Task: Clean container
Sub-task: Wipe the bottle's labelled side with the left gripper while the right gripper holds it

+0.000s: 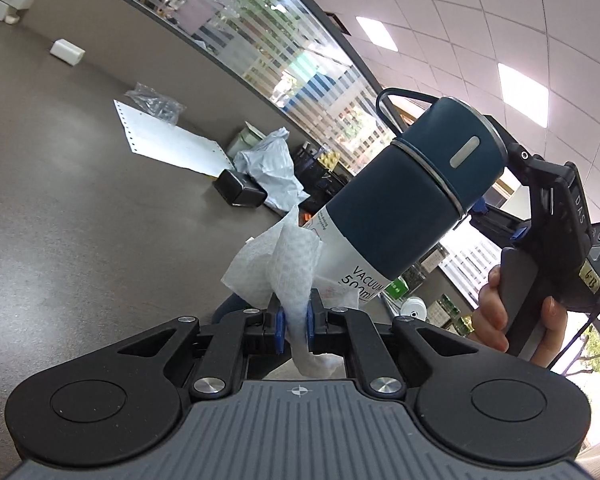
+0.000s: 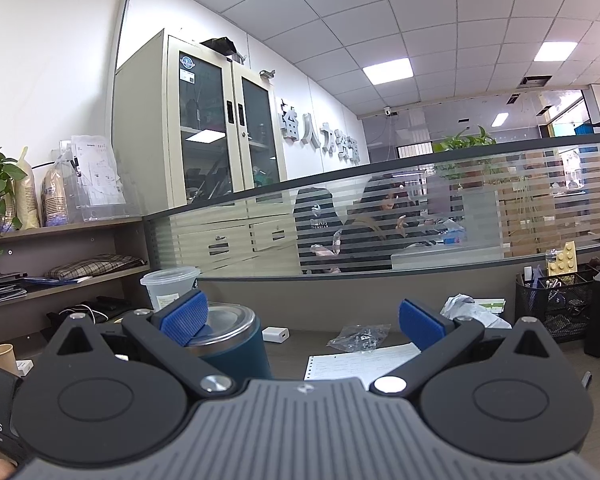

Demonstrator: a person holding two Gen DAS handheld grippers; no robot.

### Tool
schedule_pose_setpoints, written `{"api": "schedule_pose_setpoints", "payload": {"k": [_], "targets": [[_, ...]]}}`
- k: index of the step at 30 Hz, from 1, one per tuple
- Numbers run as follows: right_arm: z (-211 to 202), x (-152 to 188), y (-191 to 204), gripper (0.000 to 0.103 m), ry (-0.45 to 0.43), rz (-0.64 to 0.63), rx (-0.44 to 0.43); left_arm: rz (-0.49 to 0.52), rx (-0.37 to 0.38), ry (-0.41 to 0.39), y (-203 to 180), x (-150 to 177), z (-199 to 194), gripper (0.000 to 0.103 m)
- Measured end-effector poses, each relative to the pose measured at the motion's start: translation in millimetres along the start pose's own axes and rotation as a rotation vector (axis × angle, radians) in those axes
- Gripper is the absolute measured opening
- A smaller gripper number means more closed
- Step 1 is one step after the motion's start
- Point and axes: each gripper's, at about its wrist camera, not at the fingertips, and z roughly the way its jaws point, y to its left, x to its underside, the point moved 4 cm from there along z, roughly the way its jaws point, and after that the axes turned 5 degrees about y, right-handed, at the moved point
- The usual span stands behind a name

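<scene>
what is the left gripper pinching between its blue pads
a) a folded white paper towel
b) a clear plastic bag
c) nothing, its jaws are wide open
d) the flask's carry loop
a: in the left wrist view the left gripper has its blue pads closed on a white paper towel, which stands up beside the dark blue vacuum flask.

The grey-brown surface [image 2: 292,350] carries perforated printer paper [image 2: 364,362], a crumpled clear plastic bag [image 2: 358,338], a white charger [image 2: 275,334] and a mesh organiser [image 2: 556,308] far right.
</scene>
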Motion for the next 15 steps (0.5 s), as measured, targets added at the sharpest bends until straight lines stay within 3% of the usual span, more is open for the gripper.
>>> {"api": "schedule_pose_setpoints", "payload": {"k": [15], "targets": [[0.4, -4.1, -0.7, 0.103, 0.0, -0.001, 0.0, -0.012, -0.029, 0.044, 10.2, 10.0, 7.0, 0.013]]}}
